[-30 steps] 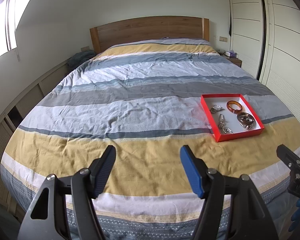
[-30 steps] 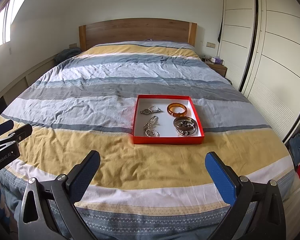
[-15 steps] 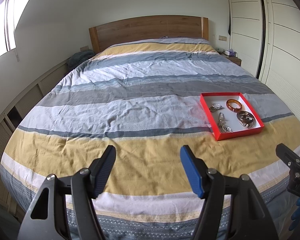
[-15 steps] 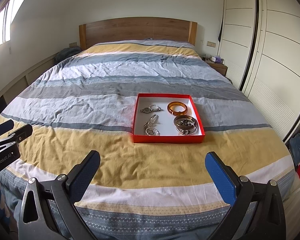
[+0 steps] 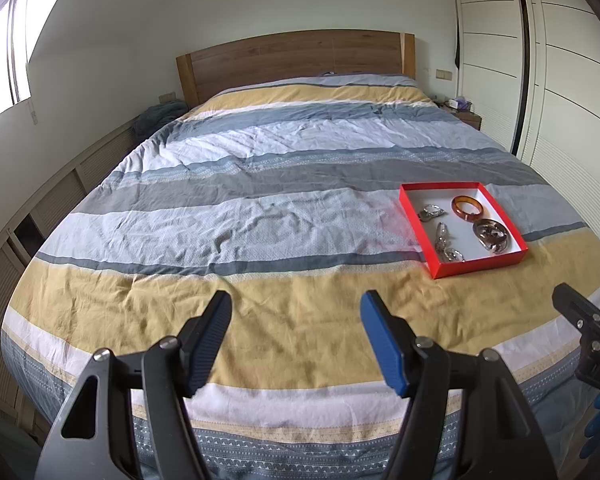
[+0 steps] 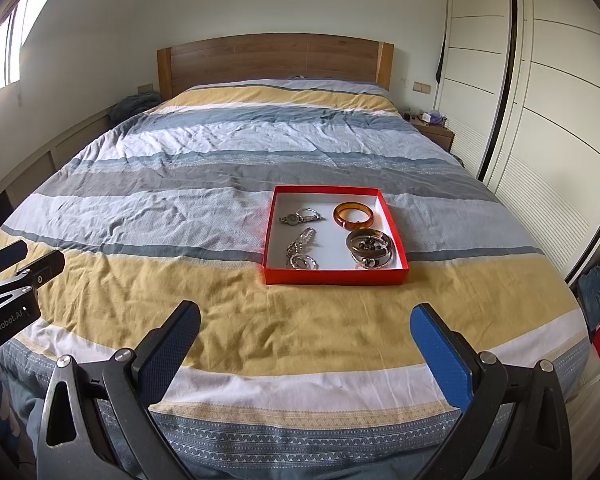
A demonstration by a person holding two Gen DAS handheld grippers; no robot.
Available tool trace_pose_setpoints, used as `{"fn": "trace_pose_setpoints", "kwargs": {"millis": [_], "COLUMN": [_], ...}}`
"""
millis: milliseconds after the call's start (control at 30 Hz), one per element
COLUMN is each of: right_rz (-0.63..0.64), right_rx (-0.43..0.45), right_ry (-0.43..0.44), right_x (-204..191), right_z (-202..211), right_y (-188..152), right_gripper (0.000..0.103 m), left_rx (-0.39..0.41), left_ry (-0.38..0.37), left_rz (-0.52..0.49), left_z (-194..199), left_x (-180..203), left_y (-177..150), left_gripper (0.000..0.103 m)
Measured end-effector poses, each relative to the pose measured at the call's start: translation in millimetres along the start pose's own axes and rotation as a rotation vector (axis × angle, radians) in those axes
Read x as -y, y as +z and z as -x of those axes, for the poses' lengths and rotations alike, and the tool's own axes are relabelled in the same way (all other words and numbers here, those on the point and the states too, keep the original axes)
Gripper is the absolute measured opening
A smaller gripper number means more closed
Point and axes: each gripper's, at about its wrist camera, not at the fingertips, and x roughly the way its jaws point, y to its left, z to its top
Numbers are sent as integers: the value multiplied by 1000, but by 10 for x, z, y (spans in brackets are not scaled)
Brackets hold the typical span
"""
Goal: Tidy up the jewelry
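A shallow red box [image 6: 336, 276] with a white floor lies on the striped bed cover [image 6: 180, 216], right of the bed's middle. Inside it are an amber bangle [image 6: 354, 215], a silver watch [image 6: 300, 217], a silver chain bracelet [image 6: 301, 254] and stacked metal bangles [image 6: 370, 249]. In the left wrist view the red box [image 5: 476, 270] sits far right with the amber bangle [image 5: 467, 208]. My left gripper [image 5: 296, 304] hangs open and empty over the yellow stripe, left of the box. My right gripper [image 6: 306, 316] is open wide and empty, in front of the box.
A wooden headboard [image 6: 274, 60] closes the far end of the bed. White wardrobe doors [image 6: 540, 120] run along the right, with a small bedside table [image 6: 434, 128] in the corner. Low cabinets [image 5: 60, 200] and a window line the left wall. Clothes [image 6: 598, 292] lie at the right.
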Motion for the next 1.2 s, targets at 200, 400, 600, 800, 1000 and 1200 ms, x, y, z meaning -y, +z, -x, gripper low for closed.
{"fn": "trace_pose_setpoints", "kwargs": {"millis": [200, 400, 600, 800, 1000, 1200], "right_rz": [0, 1, 4, 3, 4, 4], "right_rx": [0, -1, -2, -2, -3, -4], "right_ry": [0, -1, 0, 0, 0, 0], "right_x": [0, 1, -1, -6, -2, 3], "right_z": [1, 1, 5, 9, 5, 3], "right_y": [1, 0, 2, 10, -2, -8], "right_gripper": [103, 103, 103, 103, 103, 103], "left_rx": [-1, -2, -3, -3, -5, -7], "left_ry": [0, 0, -1, 0, -1, -3], "left_rz": [0, 0, 0, 0, 0, -1], "left_z": [4, 2, 3, 7, 6, 18], "left_x": [2, 5, 6, 8, 10, 25], "left_y": [-1, 3, 6, 6, 7, 4], "left_gripper": [65, 65, 65, 65, 65, 65]}}
